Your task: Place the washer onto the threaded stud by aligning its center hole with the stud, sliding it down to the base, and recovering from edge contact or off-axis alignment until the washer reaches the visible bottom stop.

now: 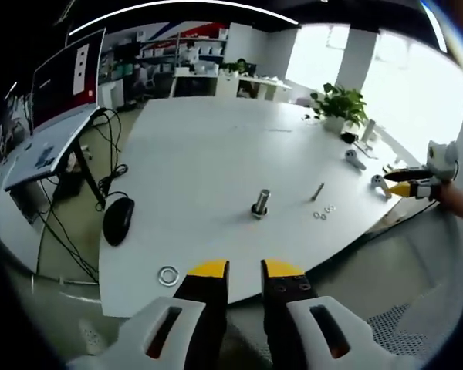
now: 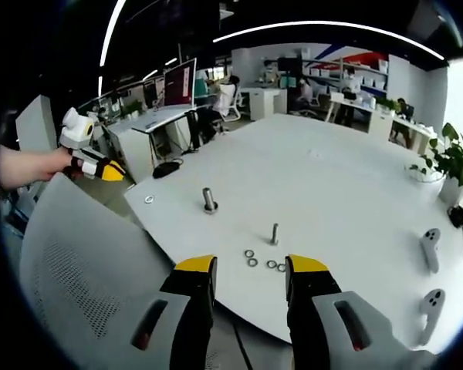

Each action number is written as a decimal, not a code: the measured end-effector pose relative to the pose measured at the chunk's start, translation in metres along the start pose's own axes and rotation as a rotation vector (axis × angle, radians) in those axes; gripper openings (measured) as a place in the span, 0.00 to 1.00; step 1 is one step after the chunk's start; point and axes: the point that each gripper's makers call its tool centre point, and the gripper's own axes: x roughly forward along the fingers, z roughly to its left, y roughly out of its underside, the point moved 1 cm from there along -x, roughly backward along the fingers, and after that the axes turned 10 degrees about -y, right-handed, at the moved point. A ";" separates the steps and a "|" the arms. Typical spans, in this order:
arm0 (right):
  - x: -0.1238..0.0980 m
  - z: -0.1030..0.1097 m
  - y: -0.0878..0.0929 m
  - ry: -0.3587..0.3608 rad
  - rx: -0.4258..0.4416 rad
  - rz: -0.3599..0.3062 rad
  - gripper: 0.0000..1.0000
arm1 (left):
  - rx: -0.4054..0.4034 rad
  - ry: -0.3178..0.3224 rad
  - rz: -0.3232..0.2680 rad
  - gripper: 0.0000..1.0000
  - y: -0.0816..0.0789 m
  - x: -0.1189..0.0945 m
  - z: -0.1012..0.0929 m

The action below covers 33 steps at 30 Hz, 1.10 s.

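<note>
1. The left gripper (image 1: 245, 270) hangs at the near edge of the white desk (image 1: 208, 154), its fingers apart and holding nothing.
2. A large washer (image 1: 168, 275) lies flat on the desk just left of those fingers.
3. The threaded stud (image 1: 261, 203) stands upright ahead of them.
4. The right gripper (image 2: 251, 266) has its fingers apart and empty; small washers (image 2: 264, 260) lie just ahead, between them.
</note>
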 end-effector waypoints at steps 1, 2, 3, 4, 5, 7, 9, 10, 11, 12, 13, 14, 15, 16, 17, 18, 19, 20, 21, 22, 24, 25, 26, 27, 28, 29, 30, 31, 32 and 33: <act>0.000 -0.001 0.001 0.003 0.003 0.004 0.37 | -0.003 -0.001 0.004 0.15 0.001 0.002 0.006; 0.000 -0.001 0.002 0.006 0.009 0.008 0.37 | -0.005 -0.001 0.005 0.15 0.002 0.003 0.009; 0.001 -0.003 0.004 0.012 0.018 0.016 0.38 | -0.008 0.000 0.005 0.15 0.003 0.005 0.012; 0.000 -0.004 0.004 0.017 0.019 0.020 0.38 | -0.013 0.001 0.005 0.15 0.003 0.007 0.015; 0.000 -0.005 0.005 0.024 0.019 0.022 0.38 | -0.017 0.002 0.007 0.15 0.005 0.010 0.019; 0.000 -0.007 0.007 0.037 0.023 0.032 0.38 | -0.021 0.005 0.019 0.15 0.010 0.018 0.026; 0.001 -0.009 0.010 0.042 0.024 0.052 0.38 | -0.011 0.001 0.035 0.15 0.017 0.026 0.033; 0.002 -0.009 0.011 0.045 0.021 0.062 0.38 | -0.008 0.000 0.040 0.15 0.020 0.029 0.036; 0.002 -0.010 0.012 0.048 0.021 0.068 0.38 | -0.007 0.002 0.045 0.15 0.023 0.032 0.038; 0.002 -0.010 0.013 0.050 0.026 0.068 0.38 | -0.008 0.007 0.054 0.15 0.027 0.037 0.041; 0.001 -0.010 0.012 0.053 0.027 0.066 0.38 | -0.009 0.011 0.058 0.15 0.031 0.040 0.043; 0.000 -0.012 0.011 0.065 0.026 0.060 0.38 | -0.013 0.012 0.069 0.15 0.036 0.044 0.046; -0.001 -0.013 0.011 0.073 0.026 0.057 0.38 | -0.014 0.012 0.080 0.15 0.040 0.046 0.047; -0.001 -0.014 0.011 0.078 0.029 0.056 0.38 | -0.014 0.014 0.094 0.15 0.044 0.048 0.048; -0.001 -0.015 0.011 0.081 0.034 0.058 0.38 | -0.012 0.013 0.116 0.15 0.050 0.050 0.051; -0.001 -0.015 0.011 0.084 0.035 0.061 0.38 | 0.001 0.006 0.129 0.15 0.053 0.052 0.054; -0.001 -0.015 0.012 0.086 0.035 0.066 0.38 | 0.010 0.003 0.135 0.15 0.053 0.053 0.056; -0.001 -0.015 0.013 0.088 0.034 0.070 0.38 | 0.016 -0.001 0.140 0.16 0.053 0.053 0.058; -0.001 -0.015 0.014 0.089 0.033 0.074 0.38 | 0.019 -0.006 0.144 0.16 0.053 0.054 0.060; -0.001 -0.015 0.014 0.089 0.033 0.076 0.38 | 0.015 -0.008 0.146 0.17 0.052 0.056 0.062; -0.001 -0.016 0.013 0.088 0.035 0.072 0.38 | 0.013 -0.011 0.154 0.18 0.052 0.061 0.065; -0.001 -0.016 0.012 0.089 0.037 0.065 0.39 | 0.021 -0.021 0.165 0.18 0.053 0.064 0.068; -0.001 -0.017 0.011 0.089 0.039 0.063 0.39 | 0.028 -0.031 0.176 0.19 0.054 0.067 0.070; -0.002 -0.017 0.012 0.087 0.044 0.060 0.39 | 0.037 -0.042 0.188 0.20 0.054 0.071 0.073; -0.002 -0.017 0.012 0.087 0.044 0.059 0.39 | 0.040 -0.051 0.193 0.21 0.054 0.073 0.075; -0.002 -0.017 0.012 0.089 0.043 0.058 0.39 | 0.036 -0.056 0.196 0.21 0.052 0.075 0.077; -0.002 -0.017 0.012 0.090 0.043 0.058 0.39 | 0.035 -0.066 0.208 0.22 0.052 0.077 0.080; -0.002 -0.017 0.012 0.088 0.044 0.061 0.39 | 0.040 -0.072 0.219 0.22 0.052 0.079 0.082; -0.001 -0.017 0.012 0.086 0.041 0.063 0.39 | 0.047 -0.077 0.228 0.23 0.052 0.082 0.084; -0.001 -0.017 0.012 0.085 0.037 0.064 0.39 | 0.053 -0.080 0.238 0.23 0.054 0.085 0.086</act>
